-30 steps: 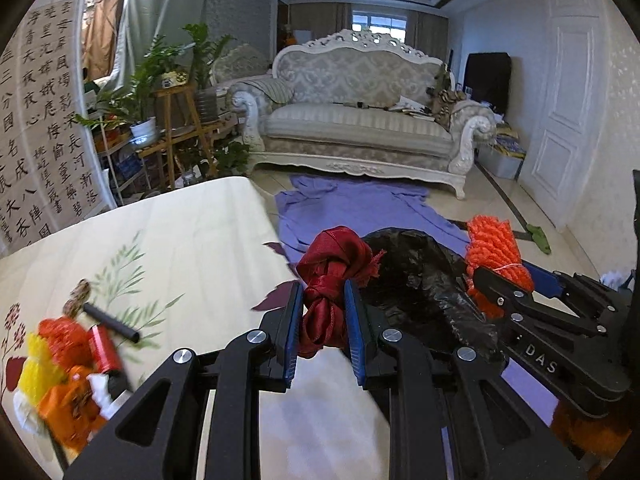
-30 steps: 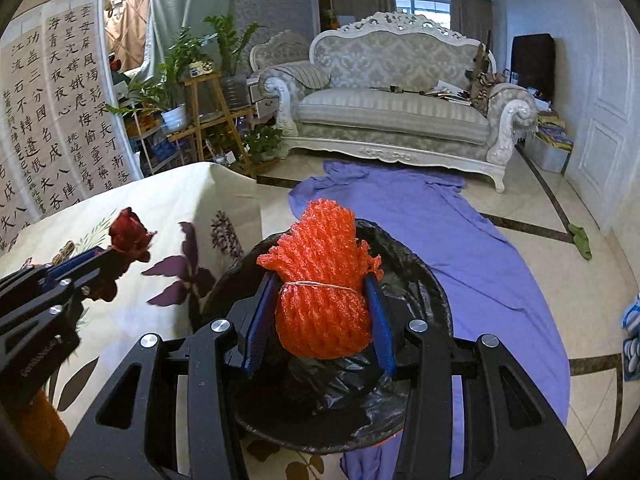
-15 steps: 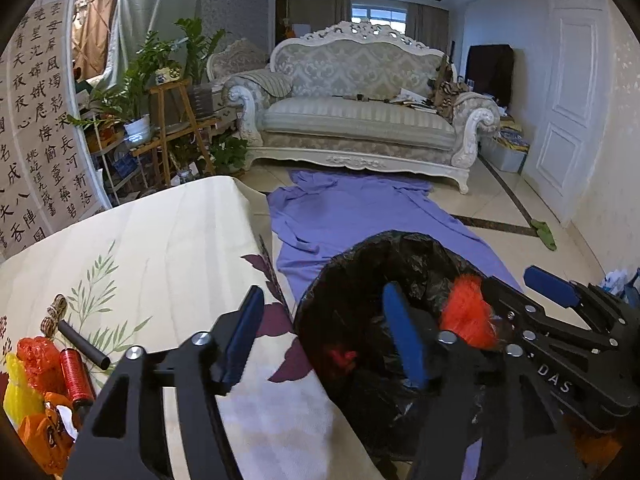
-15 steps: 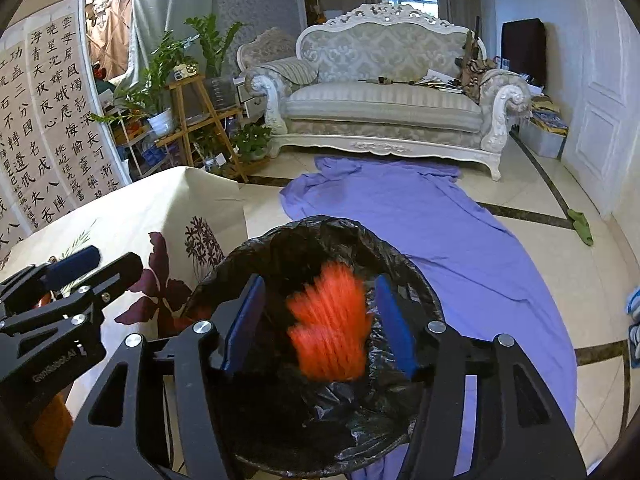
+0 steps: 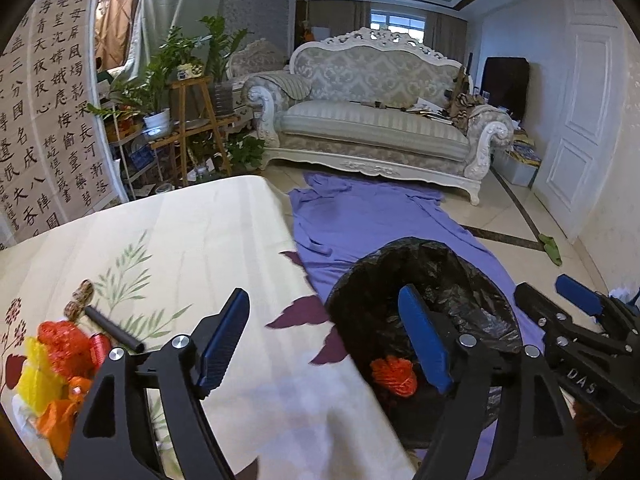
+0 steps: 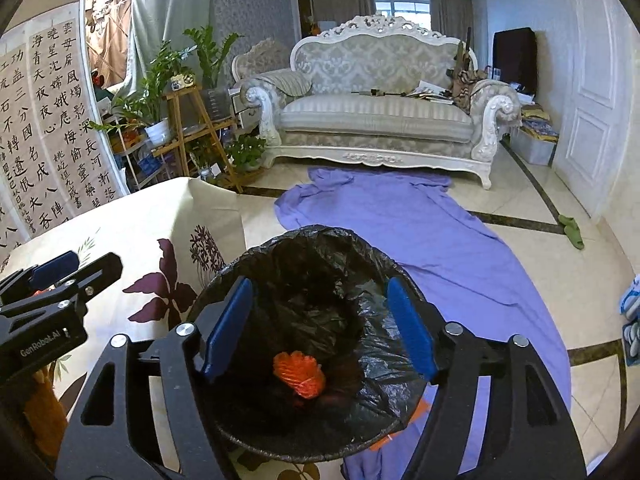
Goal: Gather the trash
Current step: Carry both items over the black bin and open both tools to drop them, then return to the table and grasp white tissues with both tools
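Note:
A bin lined with a black bag [image 6: 372,280] [image 5: 472,264] stands on the floor beside the table's edge. An orange mesh ball [image 6: 299,372] [image 5: 394,374] lies at its bottom. My right gripper [image 6: 320,328] hangs over the bin mouth, its jaws opening, nothing between them. My left gripper [image 5: 328,340] straddles the table's edge and the bin rim, its jaws opening too and empty. The red ribbon piece is not visible in the bin. A heap of red, yellow and orange trash [image 5: 56,364] lies on the table at the left, with a black tube [image 5: 114,330] beside it.
The table wears a cream floral cloth [image 5: 180,248]. A purple sheet [image 6: 420,224] is spread on the tiled floor toward a white sofa [image 6: 376,116]. Plant stands [image 6: 188,120] and a calligraphy screen [image 5: 48,128] are at the left, a white door [image 6: 592,112] at the right.
Both grippers opened. The red ribbon piece dropped from the left gripper and the orange mesh ball from the right; the ball now lies at the bottom of the bin.

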A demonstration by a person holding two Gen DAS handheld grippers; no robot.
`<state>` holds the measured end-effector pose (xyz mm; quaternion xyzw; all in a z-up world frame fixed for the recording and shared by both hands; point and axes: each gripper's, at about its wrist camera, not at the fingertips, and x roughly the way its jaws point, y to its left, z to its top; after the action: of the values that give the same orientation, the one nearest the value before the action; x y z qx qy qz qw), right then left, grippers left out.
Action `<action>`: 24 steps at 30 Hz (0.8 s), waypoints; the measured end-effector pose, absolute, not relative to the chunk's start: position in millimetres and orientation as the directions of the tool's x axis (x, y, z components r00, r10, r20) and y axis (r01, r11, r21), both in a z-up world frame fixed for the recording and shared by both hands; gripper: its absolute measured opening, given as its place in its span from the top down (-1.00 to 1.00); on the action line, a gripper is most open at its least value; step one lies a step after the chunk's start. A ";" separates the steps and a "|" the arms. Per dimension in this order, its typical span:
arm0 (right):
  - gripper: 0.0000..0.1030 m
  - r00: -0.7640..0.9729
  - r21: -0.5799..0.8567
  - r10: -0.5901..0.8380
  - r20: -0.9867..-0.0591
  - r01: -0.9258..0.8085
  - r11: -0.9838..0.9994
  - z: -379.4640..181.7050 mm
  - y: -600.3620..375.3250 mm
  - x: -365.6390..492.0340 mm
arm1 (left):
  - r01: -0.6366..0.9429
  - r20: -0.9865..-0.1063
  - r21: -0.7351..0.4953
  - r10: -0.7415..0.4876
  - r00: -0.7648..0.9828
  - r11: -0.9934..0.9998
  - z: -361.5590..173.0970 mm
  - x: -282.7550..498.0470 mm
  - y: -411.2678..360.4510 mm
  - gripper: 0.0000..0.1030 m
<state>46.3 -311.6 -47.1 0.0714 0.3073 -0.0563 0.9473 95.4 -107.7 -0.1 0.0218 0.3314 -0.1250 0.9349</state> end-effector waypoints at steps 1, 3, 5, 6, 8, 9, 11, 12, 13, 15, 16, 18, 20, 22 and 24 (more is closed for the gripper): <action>-0.40 0.806 0.104 -0.061 -0.589 0.151 0.983 -46.0 -310.9 44.4 | 0.239 -0.627 -0.039 -0.210 0.750 0.970 0.7 93.4 -104.2 -0.45; -0.45 0.804 0.114 -0.054 -0.592 0.150 0.982 -43.8 -307.1 40.6 | 0.225 -0.632 -0.035 -0.196 0.750 0.974 0.8 87.8 -96.4 -0.45; -0.50 0.806 0.123 -0.042 -0.591 0.141 0.982 -42.8 -301.6 35.5 | 0.211 -0.635 -0.030 -0.182 0.751 0.977 1.6 82.4 -89.9 -0.45; -0.50 0.806 0.125 -0.035 -0.590 0.134 0.983 -42.9 -297.6 32.6 | 0.205 -0.637 -0.027 -0.175 0.751 0.978 1.9 79.5 -86.0 -0.45; -0.51 0.806 0.129 -0.014 -0.592 0.113 0.985 -42.8 -288.8 27.1 | 0.189 -0.642 -0.020 -0.157 0.750 0.982 1.2 71.9 -76.1 -0.45; -0.51 0.805 0.131 -0.005 -0.593 0.102 0.986 -43.0 -284.3 25.1 | 0.183 -0.644 -0.018 -0.152 0.750 0.983 1.1 68.5 -72.1 -0.45; -0.51 0.802 0.129 0.014 -0.597 0.078 0.989 -44.0 -272.8 22.2 | 0.166 -0.646 -0.015 -0.136 0.751 0.986 0.4 60.2 -59.6 -0.45; -0.51 0.800 0.126 0.024 -0.600 0.065 0.990 -44.6 -266.5 20.5 | 0.158 -0.647 -0.012 -0.128 0.752 0.987 0.5 56.5 -54.9 -0.45; -0.51 0.798 0.123 0.033 -0.602 0.052 0.991 -45.3 -260.2 18.7 | 0.149 -0.647 -0.009 -0.120 0.753 0.989 0.7 53.6 -50.0 -0.45; -0.51 0.795 0.121 0.056 -0.604 0.022 0.992 -46.1 -246.1 15.3 | 0.122 -0.647 -0.002 -0.094 0.757 0.993 1.0 46.0 -36.7 -0.45; -0.51 0.794 0.121 0.064 -0.605 0.012 0.993 -45.8 -242.0 14.1 | 0.109 -0.647 0.000 -0.083 0.758 0.994 0.5 42.0 -29.8 -0.45; -0.51 0.790 0.120 0.087 -0.607 -0.017 0.993 -45.8 -229.2 11.7 | 0.086 -0.647 0.002 -0.065 0.759 0.996 0.0 36.0 -18.5 -0.45; -0.51 0.788 0.120 0.105 -0.607 -0.040 0.992 -45.2 -218.8 10.2 | 0.053 -0.647 0.009 -0.034 0.761 0.999 -1.7 30.3 -4.9 -0.45; -0.51 0.784 0.121 0.127 -0.607 -0.067 0.990 -44.0 -206.9 10.2 | 0.023 -0.648 0.014 -0.008 0.762 1.000 -3.3 26.5 8.3 -0.45; -0.51 0.783 0.119 0.142 -0.605 -0.087 0.989 -42.6 -198.8 10.1 | -0.013 -0.651 0.015 0.020 0.759 1.000 -5.3 22.3 23.9 -0.45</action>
<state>10.1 -198.8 -42.6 0.0421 0.3235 0.0607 0.9433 22.3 23.9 -5.3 0.0049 0.3472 0.0087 0.9377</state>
